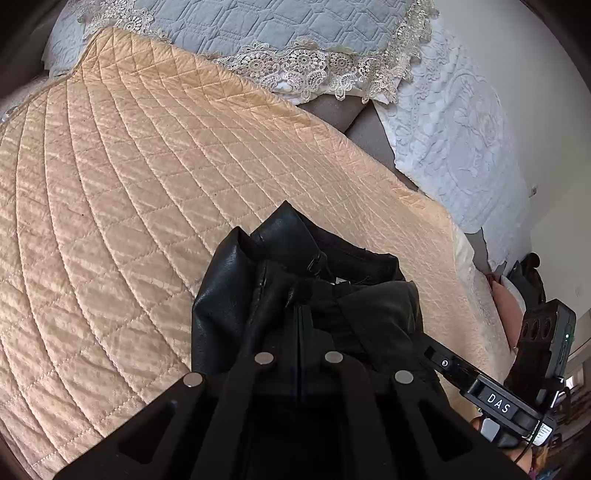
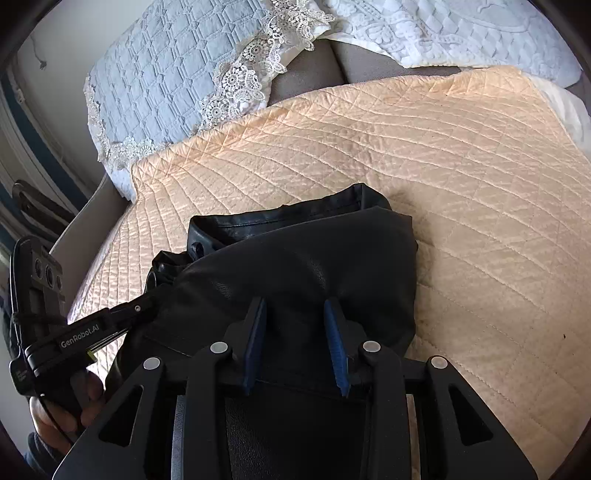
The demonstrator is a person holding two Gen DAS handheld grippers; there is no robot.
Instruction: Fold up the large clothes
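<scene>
Left tongs are pressed together, pinching bunched black jacket leather. Right tongs are spread, blue pads hovering just above the jacket, which lies crumpled on a peach quilt covering the bed, below a grey lace-trimmed pillow.

Each camera sits on a gripper and looks forward and down at the bed from very close. The left one faces the peach quilt and sees the right gripper at its right side. The right one sees the left gripper at its left side. Both share the black jacket, the quilt and the blue pillow
</scene>
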